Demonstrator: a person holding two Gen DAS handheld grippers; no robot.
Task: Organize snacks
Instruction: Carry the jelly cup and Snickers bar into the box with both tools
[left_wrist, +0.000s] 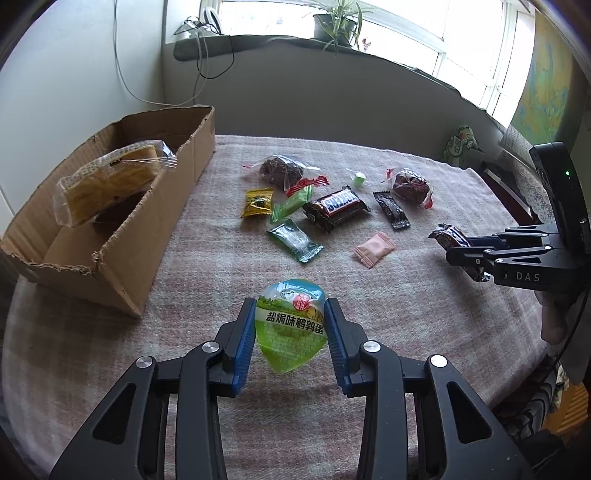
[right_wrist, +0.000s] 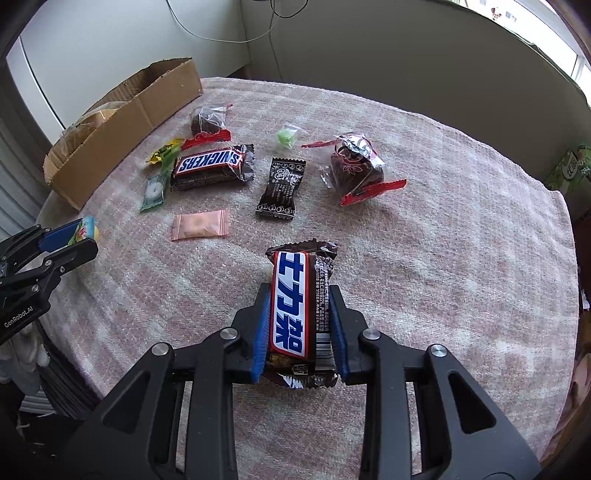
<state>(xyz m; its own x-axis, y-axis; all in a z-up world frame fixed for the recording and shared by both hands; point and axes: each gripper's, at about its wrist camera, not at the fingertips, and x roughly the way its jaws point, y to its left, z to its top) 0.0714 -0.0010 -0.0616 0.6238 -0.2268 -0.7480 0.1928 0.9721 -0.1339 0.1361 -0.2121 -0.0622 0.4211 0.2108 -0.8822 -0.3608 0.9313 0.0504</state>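
Note:
A green egg-snack packet (left_wrist: 290, 325) sits between the blue pads of my left gripper (left_wrist: 291, 306), which is shut on it just above the pink blanket (left_wrist: 207, 288). My right gripper (right_wrist: 299, 291) is shut on a brown Snickers bar with a blue-and-white label (right_wrist: 291, 314), also low over the blanket. An open cardboard box (left_wrist: 122, 258) stands at the left and holds a wrapped yellow cake (left_wrist: 110, 181). In the left wrist view my right gripper (left_wrist: 465, 254) shows at the right edge with the bar in it.
Loose snacks lie mid-table: a second Snickers bar (right_wrist: 212, 166), a pink sachet (right_wrist: 200, 229), a black candy (right_wrist: 281, 188), two wrapped brown cakes (left_wrist: 282, 170) (left_wrist: 410, 186), and green (left_wrist: 295, 240) and yellow (left_wrist: 257, 202) sweets. Beyond the table are a wall and window sill.

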